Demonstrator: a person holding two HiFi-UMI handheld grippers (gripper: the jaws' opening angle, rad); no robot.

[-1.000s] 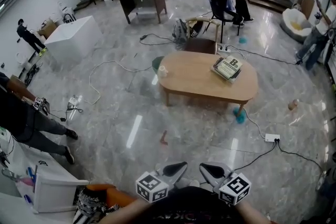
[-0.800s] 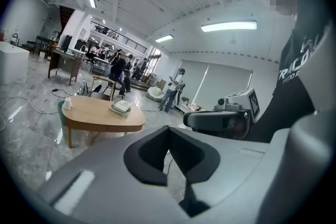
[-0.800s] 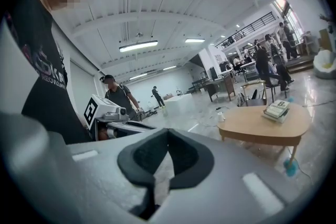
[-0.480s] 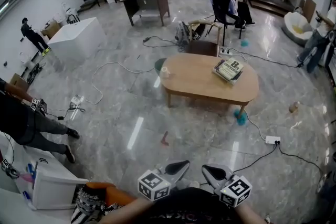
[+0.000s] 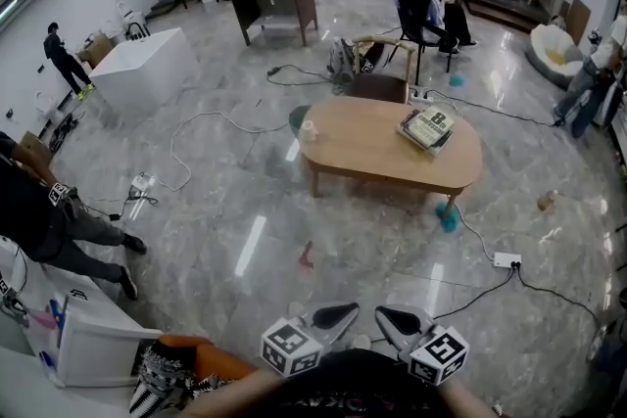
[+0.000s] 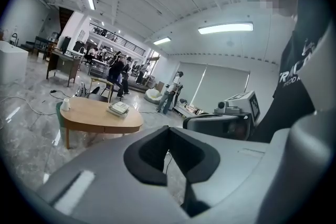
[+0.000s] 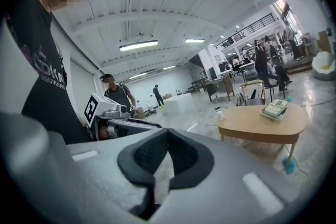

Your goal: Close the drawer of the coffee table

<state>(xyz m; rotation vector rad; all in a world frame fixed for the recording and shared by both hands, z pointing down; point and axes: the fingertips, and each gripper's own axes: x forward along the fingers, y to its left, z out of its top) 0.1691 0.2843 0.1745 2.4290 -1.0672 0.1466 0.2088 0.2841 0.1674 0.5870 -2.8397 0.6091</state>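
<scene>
Left gripper (image 5: 333,316) and right gripper (image 5: 390,316): both shut tight with nothing between the jaws. They sit side by side at 6 o'clock of the head view, noses toward 12.

Coffee table (image 5: 362,152) stands well apart, at 12 to 1 o'clock. Book (image 5: 426,128) lies on its 2 o'clock part, cup (image 5: 307,132) at its 9 o'clock end.

Drawer: not made out for certain. A dark brown box (image 5: 380,89) touches the table's far edge at 12. It may be the drawer pulled out, or it may be a seat.

Scene fits a walk-up to an open drawer or a stand-off from a shut one. Judgement for either case: jaws closed, feet clear of the cables (image 5: 211,122).

Only the head view shows the far edge and the cables. Gripper views show the near side rail, hidden from above, with nothing sticking out.
</scene>
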